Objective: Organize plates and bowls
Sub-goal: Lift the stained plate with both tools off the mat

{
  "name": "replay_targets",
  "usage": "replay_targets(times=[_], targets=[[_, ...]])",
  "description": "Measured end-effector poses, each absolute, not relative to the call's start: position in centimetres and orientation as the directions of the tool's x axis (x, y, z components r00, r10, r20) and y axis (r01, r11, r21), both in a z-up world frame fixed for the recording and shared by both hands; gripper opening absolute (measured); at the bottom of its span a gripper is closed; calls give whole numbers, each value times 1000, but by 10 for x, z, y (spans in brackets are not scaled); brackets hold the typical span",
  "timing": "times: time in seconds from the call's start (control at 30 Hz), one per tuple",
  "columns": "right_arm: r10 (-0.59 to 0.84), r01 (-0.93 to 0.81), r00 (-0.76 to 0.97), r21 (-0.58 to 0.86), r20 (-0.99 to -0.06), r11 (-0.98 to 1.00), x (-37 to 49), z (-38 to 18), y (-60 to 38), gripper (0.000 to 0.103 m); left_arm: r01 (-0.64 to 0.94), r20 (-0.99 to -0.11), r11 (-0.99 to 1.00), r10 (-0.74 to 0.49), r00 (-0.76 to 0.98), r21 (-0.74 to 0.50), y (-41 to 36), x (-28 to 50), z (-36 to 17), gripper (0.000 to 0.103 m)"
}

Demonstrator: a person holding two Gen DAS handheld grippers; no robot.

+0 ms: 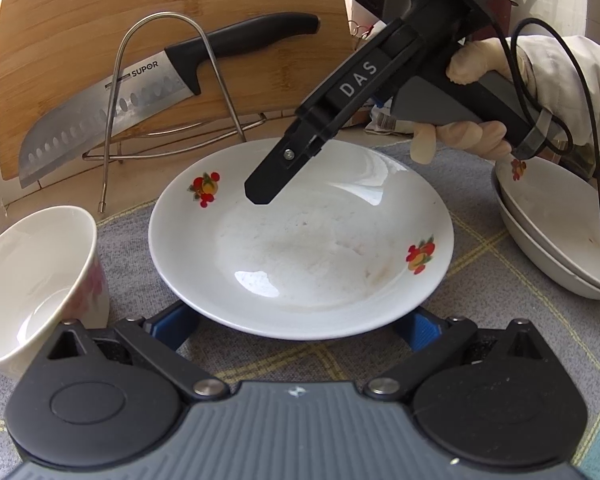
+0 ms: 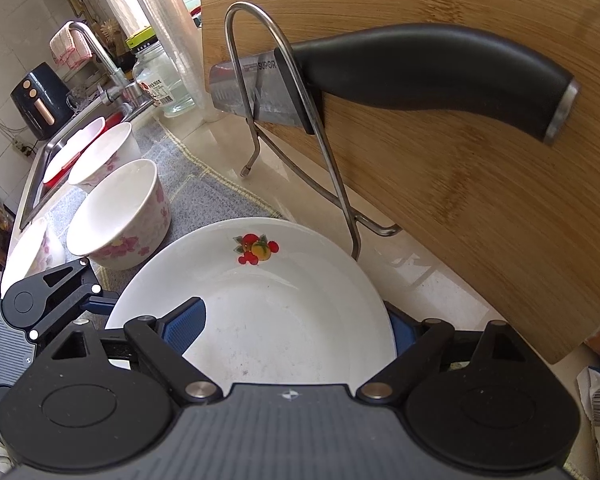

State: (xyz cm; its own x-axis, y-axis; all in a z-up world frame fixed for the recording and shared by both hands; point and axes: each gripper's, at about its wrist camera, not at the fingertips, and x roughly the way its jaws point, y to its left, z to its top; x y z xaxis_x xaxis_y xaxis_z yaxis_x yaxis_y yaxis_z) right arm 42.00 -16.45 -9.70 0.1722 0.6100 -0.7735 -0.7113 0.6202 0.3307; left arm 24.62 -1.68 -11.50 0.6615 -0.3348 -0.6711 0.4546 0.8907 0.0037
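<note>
My right gripper (image 2: 296,330) straddles the rim of a white plate (image 2: 260,300) with fruit decals: one blue pad (image 2: 188,326) lies over the plate's inner face, the other sits outside the rim on the far side. The jaws stand about half open, and I cannot tell whether the pads actually press on the rim.

My left gripper (image 1: 296,322) has its jaws spread wide, a blue pad either side of the plate's near edge, both below the rim and apparently not touching it.

The plate lies flat on a grey cloth mat (image 1: 480,208) on the counter. To do this step well, I judge the rim should sit deep between the right pads before lifting, since glazed china may slip.

A flowered bowl (image 1: 36,280) stands just left of the plate, and stacked dishes (image 1: 556,248) to its right. Behind stand a wire rack (image 1: 160,80), a knife (image 1: 140,92) and a bamboo board (image 1: 80,20).
</note>
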Motion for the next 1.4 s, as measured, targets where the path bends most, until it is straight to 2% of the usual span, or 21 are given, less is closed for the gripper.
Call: replay_targets(times=[0.7, 1.0, 1.4], targets=[[607, -718, 157, 332, -779, 612, 400, -91, -158, 95, 479, -703, 877, -318, 636, 36, -17, 243, -109, 102], [603, -717, 151, 333, -783, 612, 386, -86, -156, 95, 471, -712, 882, -333, 618, -4, -16, 237, -105, 102], [610, -716, 156, 336, -777, 612, 359, -72, -154, 95, 481, -717, 877, -333, 613, 4, -12, 212, -91, 102]])
